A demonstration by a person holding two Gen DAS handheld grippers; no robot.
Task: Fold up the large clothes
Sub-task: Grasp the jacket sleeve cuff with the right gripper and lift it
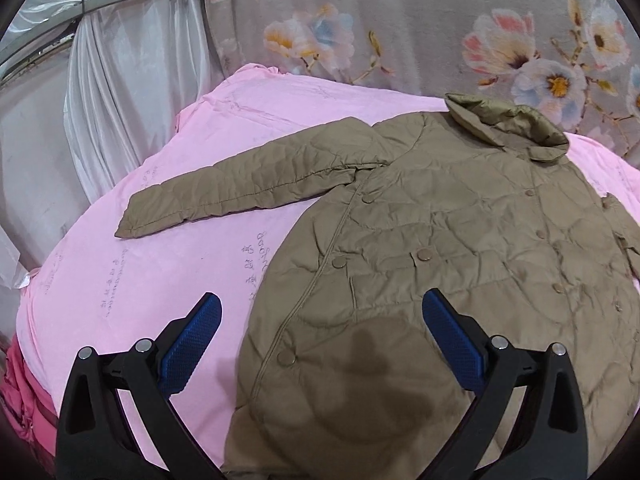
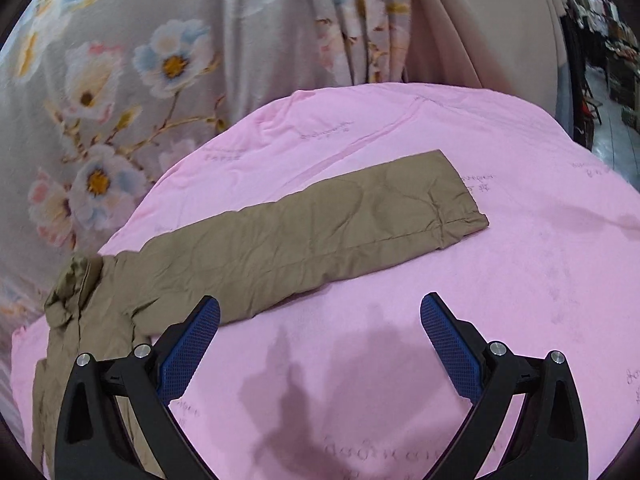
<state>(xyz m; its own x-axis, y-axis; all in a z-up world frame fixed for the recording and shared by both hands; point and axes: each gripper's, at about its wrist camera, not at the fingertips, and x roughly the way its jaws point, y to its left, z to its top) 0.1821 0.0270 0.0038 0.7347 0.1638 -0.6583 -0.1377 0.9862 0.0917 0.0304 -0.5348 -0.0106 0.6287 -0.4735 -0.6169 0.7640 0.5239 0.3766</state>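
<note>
The left gripper (image 1: pixel 322 312) hangs above the near part of the quilted khaki jacket (image 1: pixel 440 264), its two blue-padded fingers (image 1: pixel 192 340) spread wide and grasping nothing; a dark shadow of it falls on the fabric just below. The jacket lies flat and face up on the pink bedsheet (image 1: pixel 160 264), snaps closed down the front, its body covering the right half of what the left wrist view shows of the bed. One sleeve (image 1: pixel 244 184) stretches out toward the left edge of the bed, its cuff resting on bare pink sheet. The collar (image 1: pixel 508 124) is at the far edge, next to the grey floral fabric (image 1: pixel 420 20) that hangs behind the bed. A white satin curtain (image 1: pixel 120 80) hangs at the far left corner.

The right gripper (image 2: pixel 320 312) is likewise released, fingers (image 2: pixel 448 344) apart with nothing between them, held over bare pink sheet (image 2: pixel 520 280) where its shadow lies. Just beyond it the jacket's other sleeve (image 2: pixel 312 224) lies straight and flat, running from the shoulder at the left toward the far right of the bed, cuff end well short of the edge. The left finger of this gripper appears in front of the sleeve's underarm area; whether it touches cannot be told. Beyond hang the floral fabric and a plain beige curtain (image 2: pixel 480 32).
</note>
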